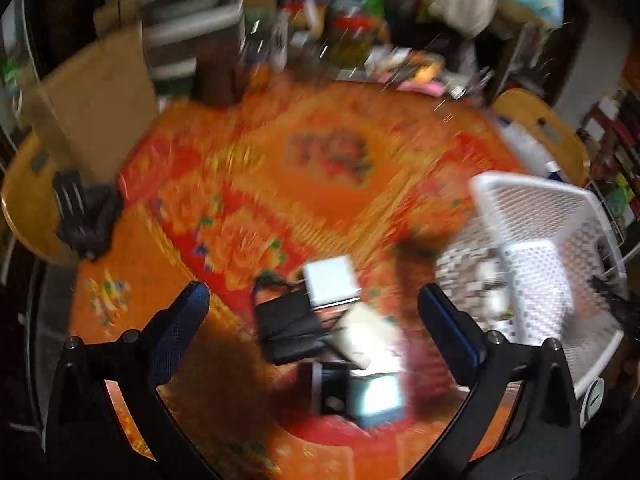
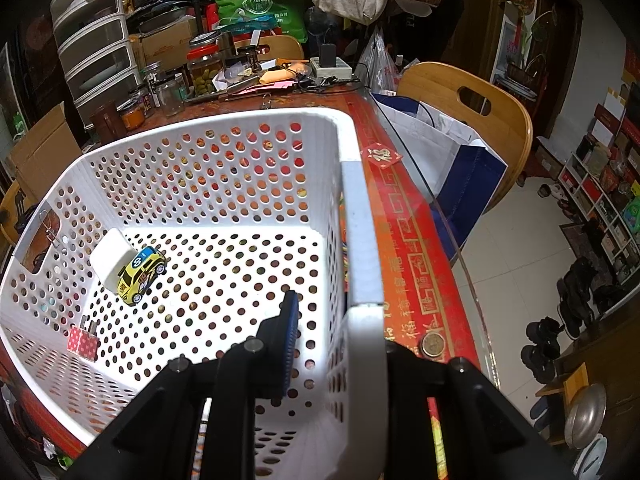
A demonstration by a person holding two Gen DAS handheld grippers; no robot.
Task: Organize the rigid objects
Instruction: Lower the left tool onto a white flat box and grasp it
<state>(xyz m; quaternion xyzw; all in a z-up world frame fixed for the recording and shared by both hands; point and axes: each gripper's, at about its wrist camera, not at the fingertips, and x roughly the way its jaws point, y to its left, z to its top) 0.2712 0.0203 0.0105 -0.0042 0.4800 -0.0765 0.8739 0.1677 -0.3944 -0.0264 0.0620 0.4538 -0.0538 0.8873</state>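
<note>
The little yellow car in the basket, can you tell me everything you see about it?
The toy car is yellow with blue trim, a round blue badge on its roof and white wheels. It looks like hard painted metal or plastic. It sits tilted on the floor of the white basket, leaning against a white block. No gripper touches it.

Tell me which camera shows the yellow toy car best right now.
The right wrist view: the yellow toy car lies sharp and unobstructed on the floor of the white basket, beside a white block. The left wrist view is motion-blurred; the basket shows there, but no car can be made out.
</note>
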